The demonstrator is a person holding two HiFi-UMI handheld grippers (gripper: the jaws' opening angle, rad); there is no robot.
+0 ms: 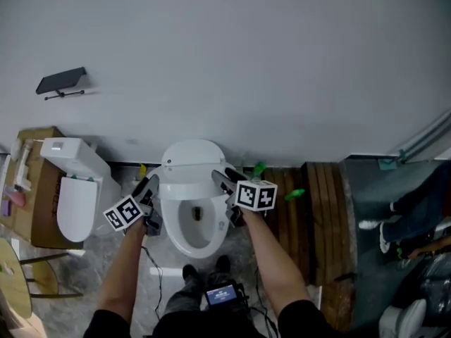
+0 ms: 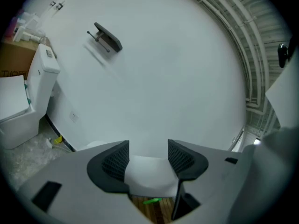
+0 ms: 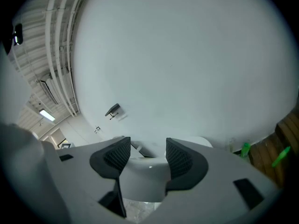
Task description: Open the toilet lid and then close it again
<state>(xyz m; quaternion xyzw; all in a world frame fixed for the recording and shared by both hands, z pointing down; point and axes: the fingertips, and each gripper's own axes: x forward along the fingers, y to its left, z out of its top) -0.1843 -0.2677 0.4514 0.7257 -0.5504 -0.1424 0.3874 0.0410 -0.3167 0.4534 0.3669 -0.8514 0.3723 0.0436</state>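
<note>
A white toilet point(image 1: 192, 241) stands against the wall in the head view, its bowl open to view. Its lid point(image 1: 192, 159) is lifted and tilts back toward the wall. My left gripper point(image 1: 146, 189) is at the lid's left edge and my right gripper point(image 1: 224, 180) is at its right edge. In the left gripper view the gripper point(image 2: 148, 155) is shut on the white lid point(image 2: 148, 175), which fills the gap between the pads. The right gripper point(image 3: 148, 155) likewise grips the lid's edge point(image 3: 144, 177).
A second white toilet point(image 1: 74, 189) sits by a cardboard box point(image 1: 35, 196) at the left. Green bottles point(image 1: 258, 169) lie near a wooden platform point(image 1: 324, 217) at the right. A black bracket point(image 1: 62, 82) hangs on the wall. Another person's shoes point(image 1: 370, 225) show far right.
</note>
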